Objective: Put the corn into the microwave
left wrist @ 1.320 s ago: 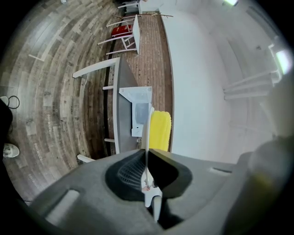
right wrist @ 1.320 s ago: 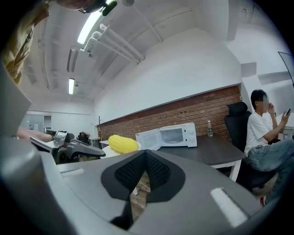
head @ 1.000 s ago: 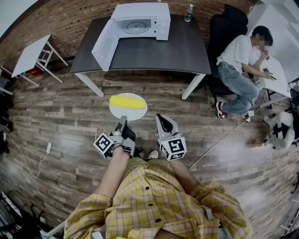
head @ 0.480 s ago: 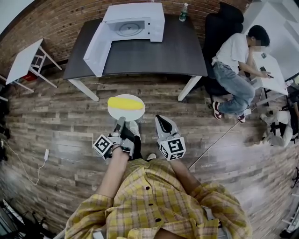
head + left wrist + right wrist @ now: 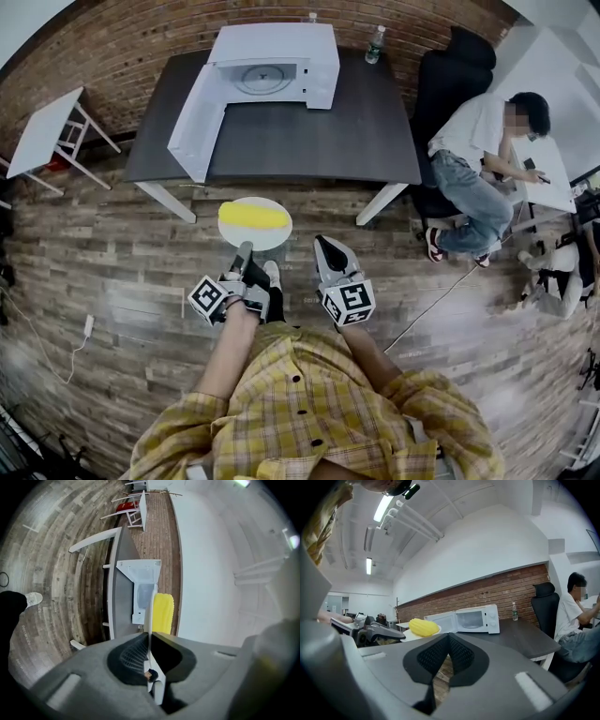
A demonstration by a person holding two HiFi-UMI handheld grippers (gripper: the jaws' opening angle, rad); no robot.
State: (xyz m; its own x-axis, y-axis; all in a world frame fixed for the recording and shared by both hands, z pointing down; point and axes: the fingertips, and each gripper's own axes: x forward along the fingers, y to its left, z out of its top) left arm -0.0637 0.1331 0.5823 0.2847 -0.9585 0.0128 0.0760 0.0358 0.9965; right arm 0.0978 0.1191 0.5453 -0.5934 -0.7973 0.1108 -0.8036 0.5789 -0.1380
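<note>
**A:** Any writing to read out there?

**B:** Only the black-and-white square markers on each gripper's cube. The label on the bottle (image 5: 375, 43) beside the microwave (image 5: 272, 66) is too small to read.

**A:** And the corn (image 5: 253, 217)?

**B:** It's flat on the white plate (image 5: 269, 240), just ahead of the left gripper (image 5: 244, 251), long axis crosswise to its jaws. Those jaws are pinched nearly closed on the plate's near rim. The right gripper (image 5: 322, 242) is alongside with its jaws together, nothing in them, and the corn off to its left.

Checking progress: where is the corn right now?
Head view, centre-left: the corn lies on the white plate clamped at its rim by the left gripper, above the floor, just short of the dark table.
</note>
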